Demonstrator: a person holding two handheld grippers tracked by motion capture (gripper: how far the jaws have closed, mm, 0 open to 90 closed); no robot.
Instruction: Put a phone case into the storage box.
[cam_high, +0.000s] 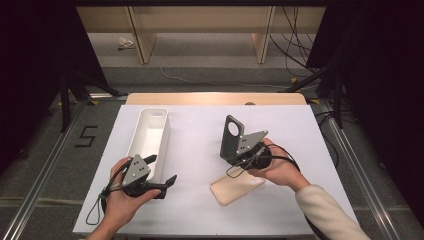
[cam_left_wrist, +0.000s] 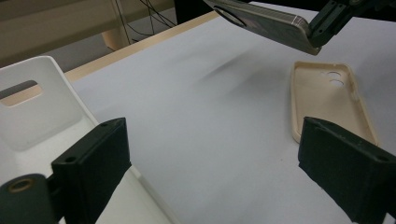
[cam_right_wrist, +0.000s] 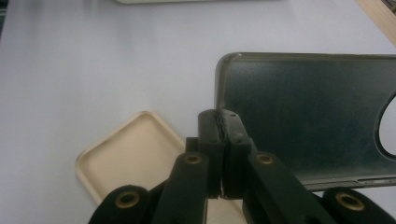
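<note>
Overhead, the right gripper (cam_high: 239, 159) lifts a dark case (cam_high: 232, 136) above a beige case (cam_high: 236, 186). Leftward, the left gripper (cam_left_wrist: 224, 154) gapes beside the bin (cam_left_wrist: 44, 109). Rightward, jaws clench the case's edge; thin, light, flexible, likely slippery.

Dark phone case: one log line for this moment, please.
right gripper: shut on dark phone case, lifted | left gripper: open, idle by white bin | beige case: flat on table
</note>
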